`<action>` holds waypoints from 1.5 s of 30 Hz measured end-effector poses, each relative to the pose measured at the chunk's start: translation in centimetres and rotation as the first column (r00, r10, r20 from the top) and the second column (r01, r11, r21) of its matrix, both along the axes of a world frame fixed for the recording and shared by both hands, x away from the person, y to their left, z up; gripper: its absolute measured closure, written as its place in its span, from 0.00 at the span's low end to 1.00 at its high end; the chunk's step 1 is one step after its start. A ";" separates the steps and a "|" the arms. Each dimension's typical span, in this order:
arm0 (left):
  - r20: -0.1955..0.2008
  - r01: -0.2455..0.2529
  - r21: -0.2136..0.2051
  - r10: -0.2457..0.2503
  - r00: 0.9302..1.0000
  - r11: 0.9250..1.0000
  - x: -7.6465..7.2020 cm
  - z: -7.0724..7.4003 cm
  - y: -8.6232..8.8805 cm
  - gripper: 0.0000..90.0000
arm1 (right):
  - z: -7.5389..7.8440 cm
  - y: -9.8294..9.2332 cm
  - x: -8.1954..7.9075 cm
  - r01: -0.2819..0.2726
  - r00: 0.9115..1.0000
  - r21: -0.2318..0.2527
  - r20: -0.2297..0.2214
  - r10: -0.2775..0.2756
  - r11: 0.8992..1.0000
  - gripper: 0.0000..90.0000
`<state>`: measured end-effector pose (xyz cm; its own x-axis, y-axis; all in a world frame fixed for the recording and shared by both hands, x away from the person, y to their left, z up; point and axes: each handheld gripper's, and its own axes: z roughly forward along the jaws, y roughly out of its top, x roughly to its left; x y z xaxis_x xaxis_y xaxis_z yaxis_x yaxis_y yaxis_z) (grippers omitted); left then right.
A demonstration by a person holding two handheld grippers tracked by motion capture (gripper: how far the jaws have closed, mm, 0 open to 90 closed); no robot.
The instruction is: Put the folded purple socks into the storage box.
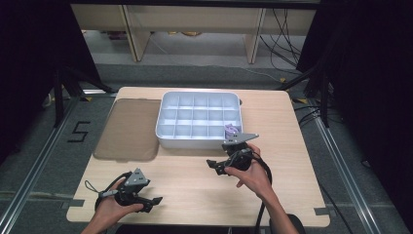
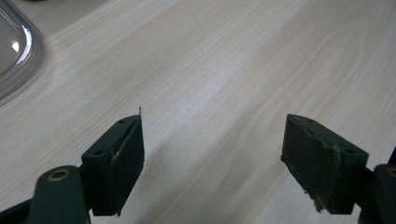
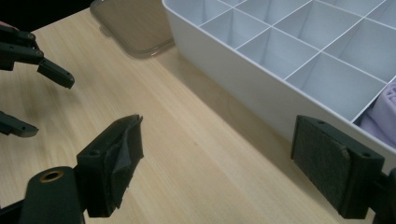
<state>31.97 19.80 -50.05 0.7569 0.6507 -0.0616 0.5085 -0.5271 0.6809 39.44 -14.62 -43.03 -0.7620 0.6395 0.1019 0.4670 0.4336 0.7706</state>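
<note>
A white tray (image 1: 166, 129) with many small compartments stands at the middle of the wooden table. A purple thing (image 1: 231, 129) lies in its front right compartment, also seen as the purple thing (image 3: 383, 114) at the right edge of the right gripper view. My right gripper (image 1: 215, 167) hovers just in front of the tray's near wall (image 3: 243, 70). The right gripper (image 3: 219, 123) is open with nothing between its pads. My left gripper (image 1: 152, 204) is near the front left of the table. The left gripper (image 2: 213, 122) is open over bare wood.
A brown see-through lid (image 1: 129, 129) lies flat to the left of the tray, its corner showing as the lid (image 2: 14, 51). The lid (image 3: 130, 23) and the left gripper (image 3: 39, 100) appear farther off. Bare table (image 1: 195, 190) lies between both hands.
</note>
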 end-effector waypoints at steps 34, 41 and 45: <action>-0.016 0.010 -0.014 -0.011 1.000 1.000 -0.3 -0.1 -0.3 0.23 | -3.7 -0.2 -2.4 -0.031 0.999 -0.033 -0.038 0.029 0.999 0.20; 0.003 0.011 -0.001 -0.011 1.000 1.000 -0.2 0.0 -0.2 0.23 | -4.3 -0.4 -2.9 -0.035 0.998 -0.052 -0.050 0.033 0.998 0.21; 0.004 0.023 0.004 -0.023 1.000 1.000 -0.2 0.0 -0.2 0.23 | -4.5 -0.5 -3.3 -0.032 0.997 -0.066 -0.068 0.027 0.997 0.21</action>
